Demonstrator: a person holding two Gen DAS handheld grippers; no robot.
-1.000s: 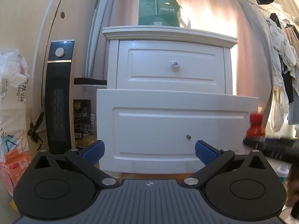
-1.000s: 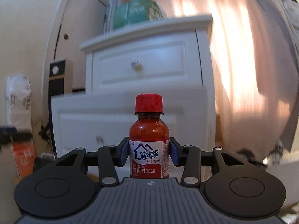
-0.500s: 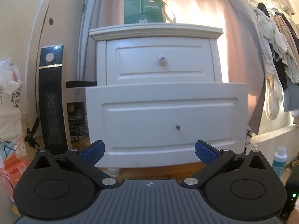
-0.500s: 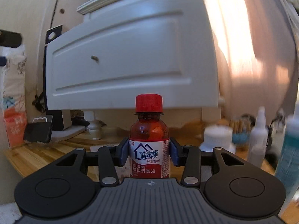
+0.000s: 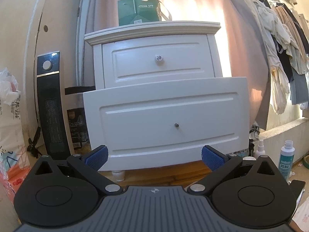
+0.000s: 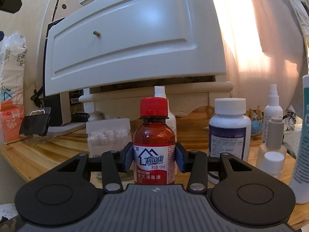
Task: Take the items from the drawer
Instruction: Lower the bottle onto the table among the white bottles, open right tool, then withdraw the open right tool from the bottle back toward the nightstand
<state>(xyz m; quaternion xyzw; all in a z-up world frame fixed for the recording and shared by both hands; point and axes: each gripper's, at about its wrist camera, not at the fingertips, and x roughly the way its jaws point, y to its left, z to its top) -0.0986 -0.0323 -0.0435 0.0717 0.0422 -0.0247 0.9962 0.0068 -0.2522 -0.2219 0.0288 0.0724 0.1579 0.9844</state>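
Observation:
A white nightstand fills the left wrist view, its lower drawer (image 5: 168,119) pulled out and its upper drawer (image 5: 158,60) closed. My left gripper (image 5: 154,155) stands open in front of the lower drawer with nothing between its blue pads. In the right wrist view my right gripper (image 6: 154,157) is shut on a brown disinfectant bottle (image 6: 154,147) with a red cap, held upright low over the wooden floor (image 6: 48,154). The pulled-out drawer front (image 6: 125,38) looms above and behind it. The drawer's inside is hidden in both views.
Several bottles stand on the floor at right: a white-capped jar (image 6: 228,131), a small spray bottle (image 6: 273,106), a tall teal tube (image 6: 303,145). A clear cotton-swab box (image 6: 108,135) sits left of the held bottle. A black heater (image 5: 51,104) and green box (image 5: 139,9) flank the nightstand.
My right gripper has come down with the bottle from drawer height to just above the floor among the other bottles. The left gripper has drifted slightly and stays open.

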